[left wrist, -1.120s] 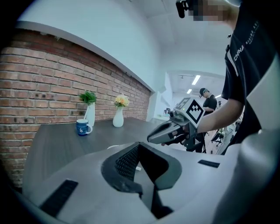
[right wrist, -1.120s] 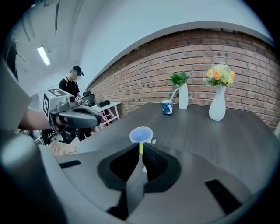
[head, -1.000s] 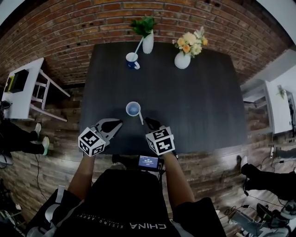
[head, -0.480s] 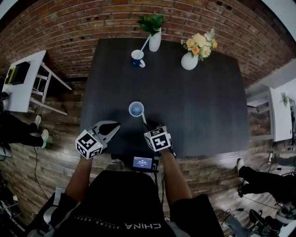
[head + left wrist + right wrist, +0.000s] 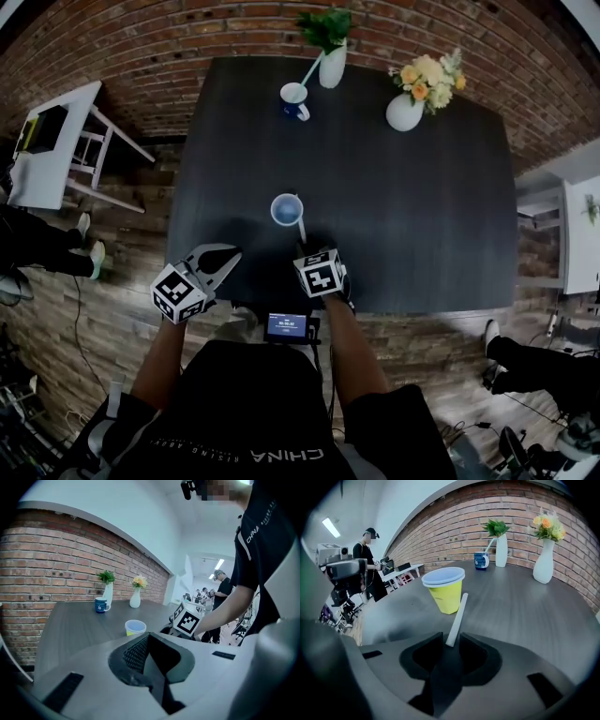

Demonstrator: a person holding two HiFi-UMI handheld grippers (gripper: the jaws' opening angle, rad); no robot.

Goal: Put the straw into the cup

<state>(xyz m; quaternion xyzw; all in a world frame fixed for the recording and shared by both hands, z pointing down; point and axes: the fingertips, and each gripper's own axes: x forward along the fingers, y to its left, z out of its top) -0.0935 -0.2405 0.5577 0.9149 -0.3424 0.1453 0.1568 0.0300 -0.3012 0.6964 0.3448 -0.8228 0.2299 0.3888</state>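
Right tool (image 5: pixel 302 247) is over the near edge of the tabletop (image 5: pixel 422 216), tilted downward, its two jaws clamped on the bottom end of a white straw (image 5: pixel 300 229). The right gripper view makes it plain. The straw (image 5: pixel 456 618) rises out of the tool (image 5: pixel 451 641), leaning a touch to the right, with its free end out in front.

Just ahead stands the cup (image 5: pixel 287 209), upright, yellow with a pale blue rim, in the front half of the tabletop and a bit left of centre. In the right gripper view, the straw's tip sits just beside the right side of the cup (image 5: pixel 444 590) and below its rim. Touching or not, I can't tell. The straw is outside the cup, not in it.

Over on the other side, the left tool (image 5: pixel 228 255) hangs at the tabletop's front edge, apart from the cup. The left gripper view shows the tool (image 5: pixel 149 641) with jaws pressed together and nothing between them. Beyond them in that view is the cup (image 5: pixel 135 627), with the right tool's marker cube (image 5: pixel 187 620) off to the right.

Along the far edge of the tabletop stand a blue mug (image 5: pixel 294 97), a white vase (image 5: pixel 331 70) of green leaves and a round vase (image 5: pixel 405 111) of yellow and orange flowers. All three are well away from the cup, with the brick wall (image 5: pixel 141 56) behind.
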